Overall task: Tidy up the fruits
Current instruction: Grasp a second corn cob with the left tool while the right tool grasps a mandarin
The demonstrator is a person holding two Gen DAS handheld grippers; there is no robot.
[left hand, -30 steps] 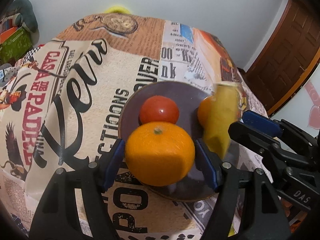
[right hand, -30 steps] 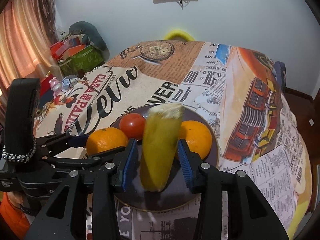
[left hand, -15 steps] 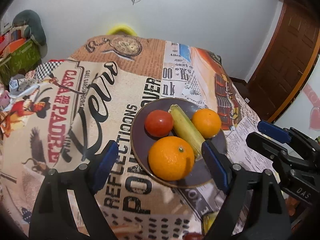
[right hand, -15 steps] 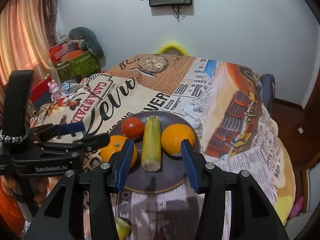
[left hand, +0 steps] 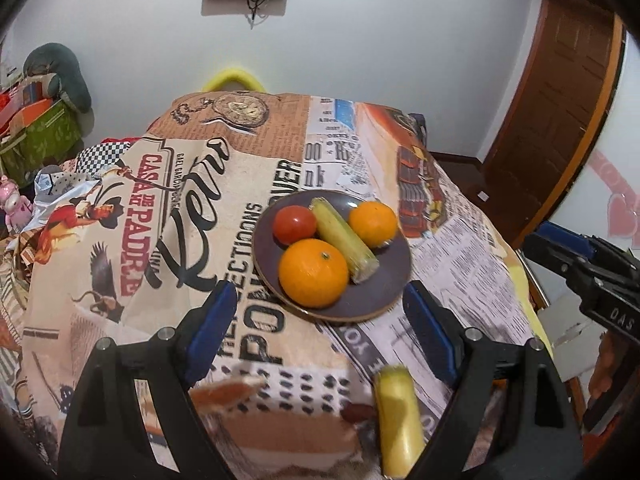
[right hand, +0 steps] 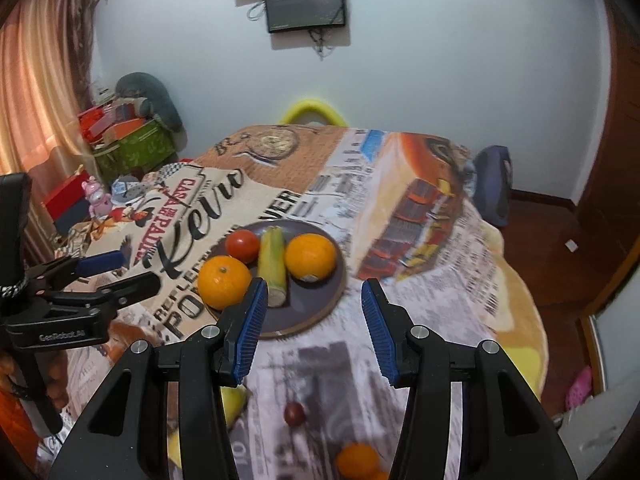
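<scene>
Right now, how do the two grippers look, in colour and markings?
Both are black plastic with silver screws and blue ribbed pads. The left gripper bears white "GenRobot.AI" lettering and a black-and-white cord; the right gripper shows white letters "DAS".

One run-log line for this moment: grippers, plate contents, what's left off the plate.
left gripper: open, empty | right gripper: open, empty | plate: tomato, corn, two oranges | off plate: small orange

Plate: dark round ceramic plate [left hand: 384, 300], mid-tablecloth.
On it: two round oranges [left hand: 313, 272], red tomato [left hand: 294, 224], yellow-green corn cob [left hand: 345, 239].
Near edge: possibly a banana [left hand: 400, 420], blurred.
</scene>
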